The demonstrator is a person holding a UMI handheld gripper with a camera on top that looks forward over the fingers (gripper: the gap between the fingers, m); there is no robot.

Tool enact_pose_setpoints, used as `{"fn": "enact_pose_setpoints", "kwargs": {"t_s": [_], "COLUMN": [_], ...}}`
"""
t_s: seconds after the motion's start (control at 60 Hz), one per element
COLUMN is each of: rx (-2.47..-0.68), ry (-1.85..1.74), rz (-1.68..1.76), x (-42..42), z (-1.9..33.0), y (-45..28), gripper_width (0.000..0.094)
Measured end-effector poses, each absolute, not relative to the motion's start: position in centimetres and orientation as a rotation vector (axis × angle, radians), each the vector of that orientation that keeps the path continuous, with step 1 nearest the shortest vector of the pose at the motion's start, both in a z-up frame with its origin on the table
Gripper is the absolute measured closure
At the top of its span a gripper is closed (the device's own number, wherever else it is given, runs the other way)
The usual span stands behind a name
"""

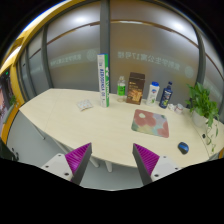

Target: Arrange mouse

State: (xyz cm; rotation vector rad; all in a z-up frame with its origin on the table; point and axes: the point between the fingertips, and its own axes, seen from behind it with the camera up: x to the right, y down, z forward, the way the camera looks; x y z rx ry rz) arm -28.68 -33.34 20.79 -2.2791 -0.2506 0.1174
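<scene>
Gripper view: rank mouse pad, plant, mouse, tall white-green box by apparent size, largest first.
1. Mouse pad
2. Plant and tall white-green box: look much alike; the box stands farther off, so unranked
3. Mouse, clearly smallest

The gripper is open, with nothing between its fingers.

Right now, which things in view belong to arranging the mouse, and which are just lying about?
Job: mouse, mouse pad, open claw held well short of both.

Lying about: tall box, brown bag, bottles, plant, all on the table.
</scene>
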Motion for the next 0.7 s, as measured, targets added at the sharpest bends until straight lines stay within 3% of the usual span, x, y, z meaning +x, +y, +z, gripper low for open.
{"fn": "enact_pose_setpoints", "kwargs": {"t_s": [0.183, 0.383, 0.7], "rx": [-2.351, -2.411, -2.347], "ry": [-0.162, 0.001, 0.171], "rz": [0.051, -0.044, -0.172], "x": [-22.4, -9.3, 10.4], "z": [16.2, 8.7, 2.7], "y": [-34.8, -35.2, -29.9], "gripper_width": [0.0094, 0.0095, 0.0090]}}
